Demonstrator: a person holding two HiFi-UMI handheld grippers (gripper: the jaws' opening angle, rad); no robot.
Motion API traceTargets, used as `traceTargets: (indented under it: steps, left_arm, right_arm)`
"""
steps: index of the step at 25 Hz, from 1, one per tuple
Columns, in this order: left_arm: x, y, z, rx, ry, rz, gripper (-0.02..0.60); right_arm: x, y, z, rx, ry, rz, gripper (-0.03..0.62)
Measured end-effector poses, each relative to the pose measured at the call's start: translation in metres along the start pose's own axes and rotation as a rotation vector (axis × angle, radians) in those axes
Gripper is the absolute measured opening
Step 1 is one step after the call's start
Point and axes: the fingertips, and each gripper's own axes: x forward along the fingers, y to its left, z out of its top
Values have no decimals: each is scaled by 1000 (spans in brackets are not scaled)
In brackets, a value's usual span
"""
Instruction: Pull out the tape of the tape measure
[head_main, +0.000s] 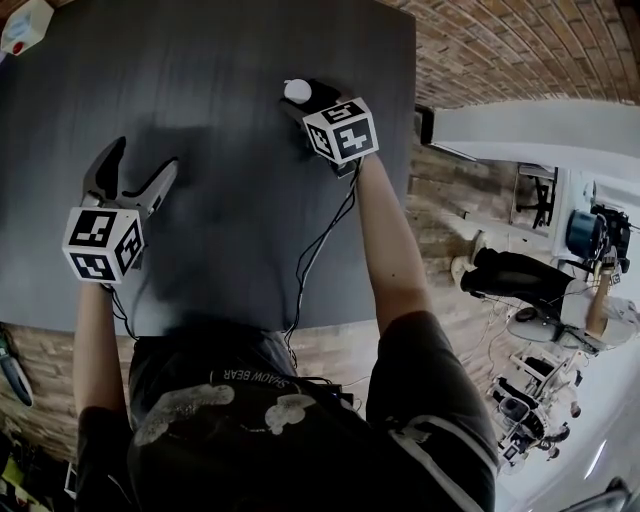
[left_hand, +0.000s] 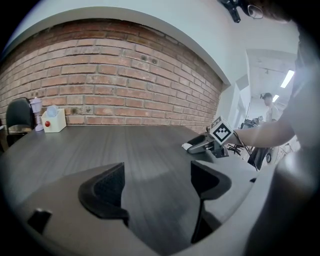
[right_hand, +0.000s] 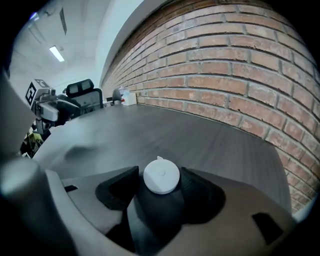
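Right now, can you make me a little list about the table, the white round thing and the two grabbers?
table: dark grey wood-grain table, red brick wall behind it
tape measure: small white round tape measure on the table, no tape pulled out
right gripper: jaws on either side of the tape measure; whether they squeeze it is unclear
left gripper: jaws open, empty, over bare table
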Motion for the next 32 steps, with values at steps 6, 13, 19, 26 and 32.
traceTargets:
  steps: [6,13,19,26,32]
  left_arm:
    - [9,-1,-2,0,-3,-7,407]
    - [-4,-5,3,3,-19,-27,407]
    - [-27,-10,14,58,-35,-75,407]
    - [-59,-6,30,138,-91,-138,407]
    - [-84,3,40,193,-143,-185,407]
  right_arm:
    - [3,-3,-2,-3,10,2,235]
    - [-7,17,1,-23,64,-10,233]
    - [-44,50,36,-47,8,-25,233]
    - [-81,111,78,-102,-52,-18,233]
    - [-104,192,107,-190,-99,22,233]
